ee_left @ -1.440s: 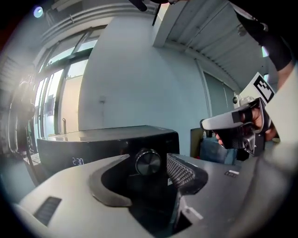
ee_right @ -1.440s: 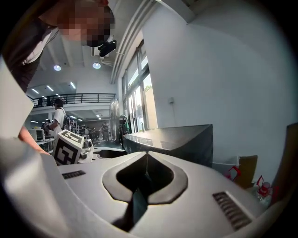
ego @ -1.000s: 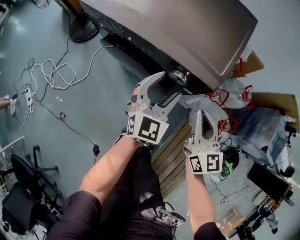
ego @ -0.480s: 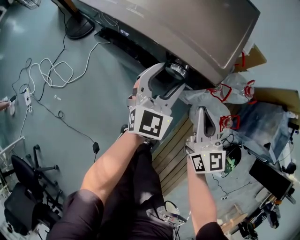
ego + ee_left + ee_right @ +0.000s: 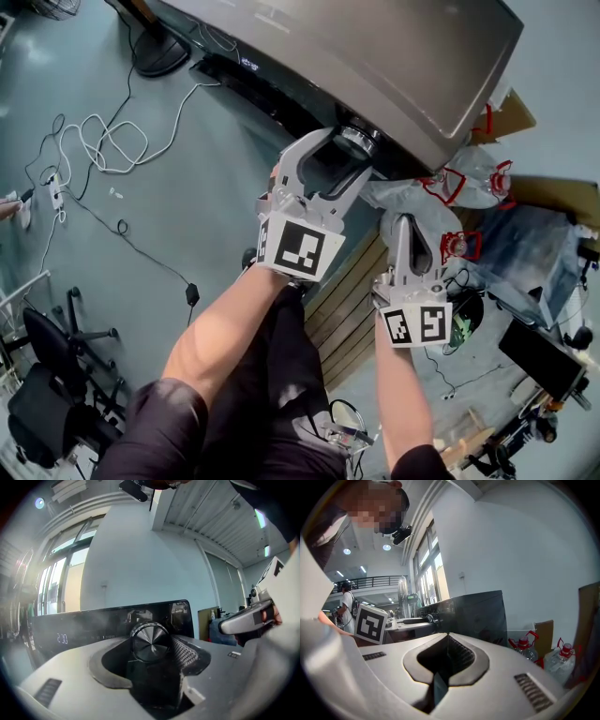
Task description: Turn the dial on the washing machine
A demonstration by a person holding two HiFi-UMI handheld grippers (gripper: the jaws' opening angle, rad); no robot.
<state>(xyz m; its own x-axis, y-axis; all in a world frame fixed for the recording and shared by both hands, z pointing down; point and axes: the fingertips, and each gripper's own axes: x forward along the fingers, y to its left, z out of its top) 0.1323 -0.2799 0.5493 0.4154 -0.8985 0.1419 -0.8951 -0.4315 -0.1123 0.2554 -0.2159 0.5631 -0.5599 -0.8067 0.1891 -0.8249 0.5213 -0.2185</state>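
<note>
The washing machine shows its grey top in the head view, with the silver dial on its dark front panel. My left gripper reaches up to the dial with a jaw on either side of it. In the left gripper view the dial sits between the jaws; the ribbed right pad is close beside it, a gap remains on the left, and the jaws are closing. My right gripper hangs lower right, away from the panel, shut and empty.
Water jugs with red handles and a cardboard box lie right of the machine. A slatted wooden pallet is below the grippers. Cables trail over the floor at left, beside an office chair.
My left gripper has risen to the panel, so the dial now sits between its jaws instead of beyond them. The right gripper has barely moved.
</note>
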